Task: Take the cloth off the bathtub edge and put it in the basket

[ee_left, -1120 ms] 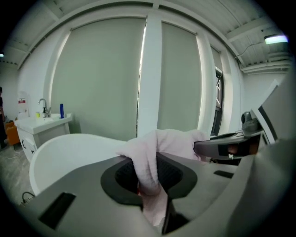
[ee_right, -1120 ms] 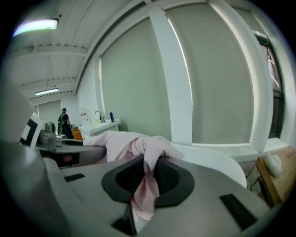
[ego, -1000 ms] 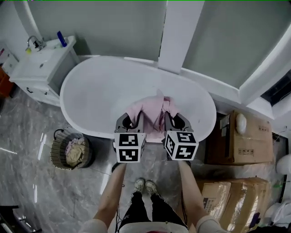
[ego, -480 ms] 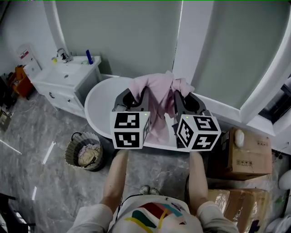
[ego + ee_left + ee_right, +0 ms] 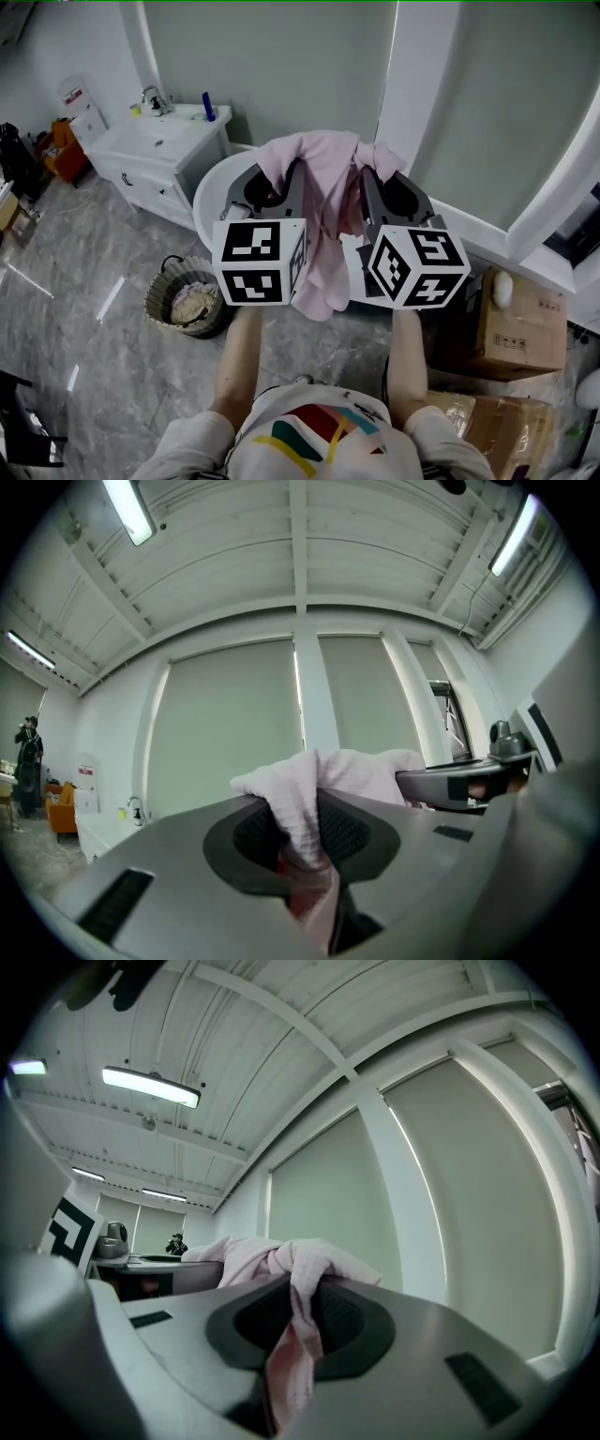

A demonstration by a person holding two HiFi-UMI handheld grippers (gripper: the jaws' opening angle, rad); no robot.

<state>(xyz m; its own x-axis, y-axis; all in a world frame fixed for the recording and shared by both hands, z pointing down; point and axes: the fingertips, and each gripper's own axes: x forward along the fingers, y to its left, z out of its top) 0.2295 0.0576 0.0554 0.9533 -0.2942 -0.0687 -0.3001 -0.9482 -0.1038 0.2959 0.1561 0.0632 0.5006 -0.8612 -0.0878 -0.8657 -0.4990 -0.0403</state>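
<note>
both grippers are clenched on the pink cloth (image 5: 323, 234), left gripper (image 5: 277, 183) pinching one bunched edge and right gripper (image 5: 380, 183) the other, so it hangs as a loose drape between them. it's up in the air in front of the person, clear of the bathtub (image 5: 211, 202) behind it. two pinch points probably keep it from sliding out. the basket (image 5: 153, 302) sits on the floor off to the left with some fabric inside, so i'd guess it gets carried over there next.
</note>
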